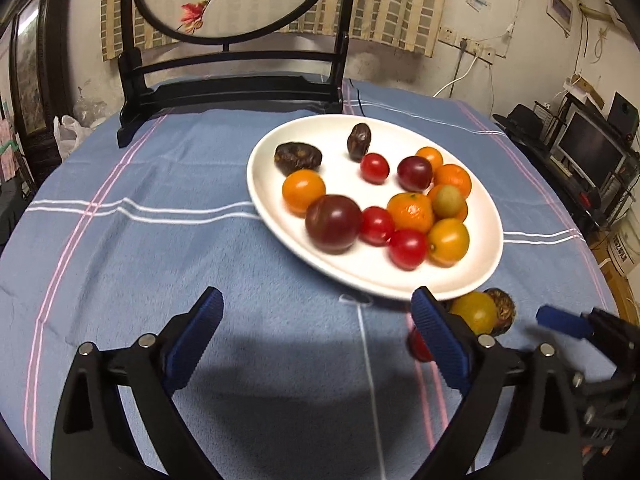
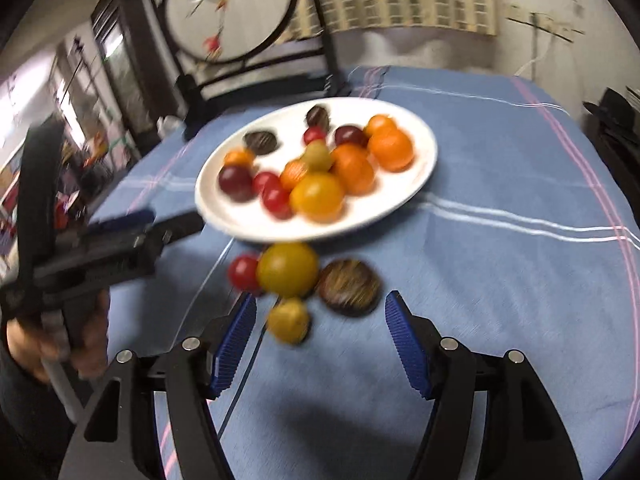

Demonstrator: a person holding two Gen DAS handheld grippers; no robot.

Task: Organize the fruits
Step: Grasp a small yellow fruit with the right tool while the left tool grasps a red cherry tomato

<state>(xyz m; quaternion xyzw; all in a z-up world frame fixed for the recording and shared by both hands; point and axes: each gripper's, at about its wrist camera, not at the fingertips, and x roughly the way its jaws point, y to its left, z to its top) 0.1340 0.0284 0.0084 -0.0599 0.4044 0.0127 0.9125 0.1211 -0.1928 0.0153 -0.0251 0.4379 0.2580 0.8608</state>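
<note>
A white plate holds several fruits: red and orange tomatoes, dark plums and brown dates; it also shows in the right wrist view. Off the plate on the blue cloth lie a yellow tomato, a red tomato, a brown date and a small yellow fruit. My right gripper is open just short of these, the small yellow fruit between its fingers. My left gripper is open and empty over the cloth, left of the loose yellow tomato.
A black wooden stand with a round painted screen stands at the table's far side. The blue striped cloth covers the table. A shelf with electronics stands right of the table. A white bag sits at far left.
</note>
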